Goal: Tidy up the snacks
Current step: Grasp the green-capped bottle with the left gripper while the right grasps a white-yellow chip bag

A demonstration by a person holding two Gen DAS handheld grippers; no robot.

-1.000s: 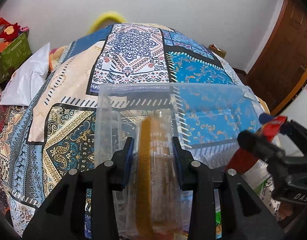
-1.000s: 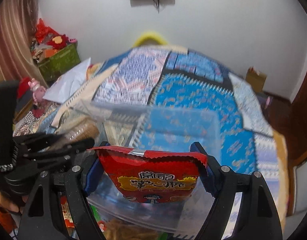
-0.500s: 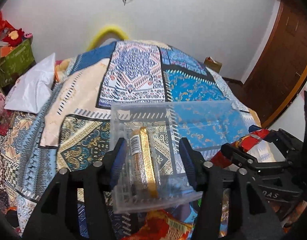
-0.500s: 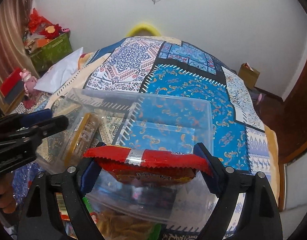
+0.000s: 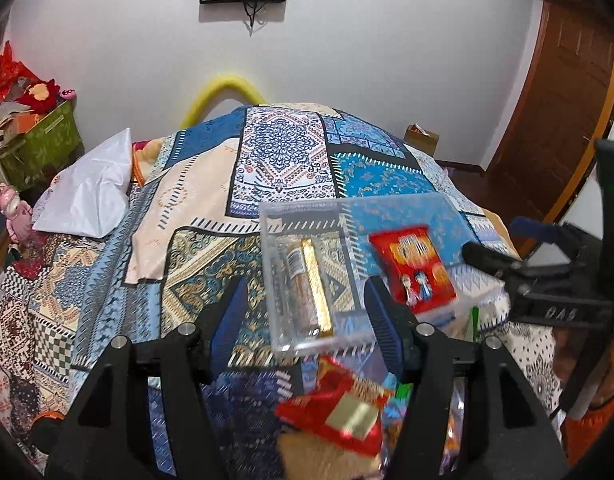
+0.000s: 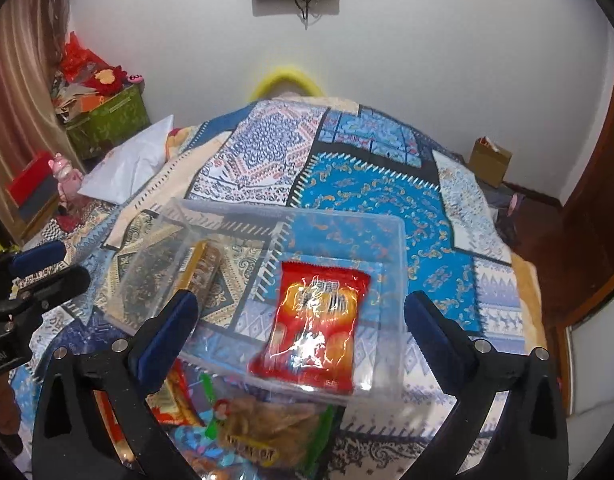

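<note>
A clear plastic bin [image 6: 389,236] lies on the patterned bedspread; it also shows in the left wrist view [image 5: 275,216]. A gold-wrapped biscuit pack [image 5: 309,286] lies in its left part, seen too in the right wrist view [image 6: 199,266]. A red snack packet [image 6: 319,320] lies in its right part, also in the left wrist view [image 5: 413,268]. My left gripper [image 5: 307,320] is open and empty just in front of the bin. My right gripper [image 6: 301,334] is open and empty over the bin's near edge.
More snack packets lie in front of the bin: a red and gold one [image 5: 339,412] and a brown crisp bag [image 6: 267,428]. A white pillow [image 5: 87,196] lies far left. A green box [image 6: 107,120] stands by the wall. The door [image 5: 555,120] is on the right.
Both grippers opened and drew back. The gold biscuit pack and the red packet were let go and now lie in the bin.
</note>
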